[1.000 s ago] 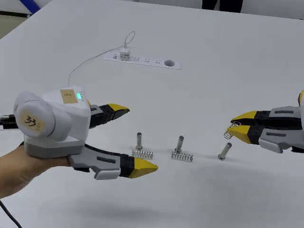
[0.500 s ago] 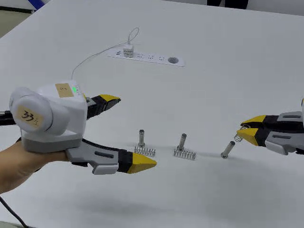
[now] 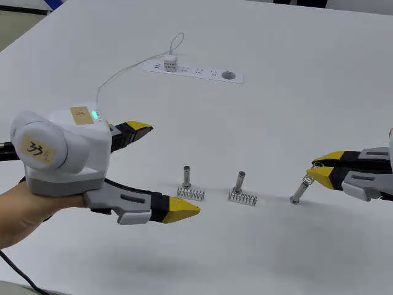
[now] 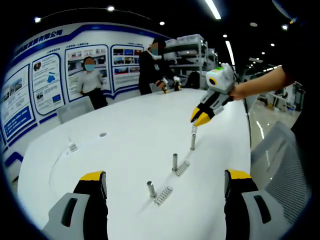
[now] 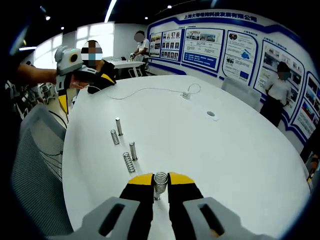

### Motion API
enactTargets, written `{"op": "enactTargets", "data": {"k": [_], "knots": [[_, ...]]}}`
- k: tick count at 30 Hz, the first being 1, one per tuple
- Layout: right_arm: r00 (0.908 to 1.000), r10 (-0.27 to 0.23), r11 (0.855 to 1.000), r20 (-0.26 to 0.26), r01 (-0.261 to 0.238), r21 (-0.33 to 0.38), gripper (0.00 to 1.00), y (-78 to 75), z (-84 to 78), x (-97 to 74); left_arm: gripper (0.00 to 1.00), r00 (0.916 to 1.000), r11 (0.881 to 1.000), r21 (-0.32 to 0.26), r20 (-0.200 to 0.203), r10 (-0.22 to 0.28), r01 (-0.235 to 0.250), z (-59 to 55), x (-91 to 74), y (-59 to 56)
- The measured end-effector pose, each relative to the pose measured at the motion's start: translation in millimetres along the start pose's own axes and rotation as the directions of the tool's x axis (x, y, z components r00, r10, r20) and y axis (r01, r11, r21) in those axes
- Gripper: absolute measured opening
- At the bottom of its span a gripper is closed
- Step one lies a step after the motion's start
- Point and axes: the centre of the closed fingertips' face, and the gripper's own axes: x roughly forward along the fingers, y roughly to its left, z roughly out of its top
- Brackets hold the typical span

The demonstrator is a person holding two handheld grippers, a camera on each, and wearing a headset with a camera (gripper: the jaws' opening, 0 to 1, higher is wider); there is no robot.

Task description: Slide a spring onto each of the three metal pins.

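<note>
Three short metal pins stand on the white table: the left pin point(image 3: 186, 175), the middle pin point(image 3: 240, 182) and the right pin point(image 3: 297, 195). One loose spring point(image 3: 191, 194) lies at the left pin's foot, and another spring point(image 3: 242, 198) lies by the middle pin. My right gripper point(image 3: 319, 172) is shut on a third spring point(image 3: 307, 179), whose lower end meets the top of the right pin. From the right gripper view the held spring point(image 5: 160, 181) sits between the shut yellow tips. My left gripper point(image 3: 161, 169) hovers open, left of the pins, holding nothing.
A white power strip point(image 3: 193, 70) with a plugged charger and its cable lies at the far side of the table. People stand by the wall panels beyond the table point(image 4: 125, 130). A mesh chair point(image 5: 35, 170) stands at the table's edge.
My right gripper has carried the spring down and to the right until it meets the top of the right pin. The left gripper stays open, almost still. The head camera has shifted slightly.
</note>
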Motion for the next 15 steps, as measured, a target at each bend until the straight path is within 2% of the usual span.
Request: {"op": "enactTargets", "data": {"k": [15], "knots": [[0.9995, 0.002, 1.000, -0.031, -0.001, 0.020, 0.11, 1.1, -14.8, 6.6, 1.00, 0.9999, 1.000, -0.007, -0.008, 0.012, -0.012, -3.4, -0.9, 2.1]]}}
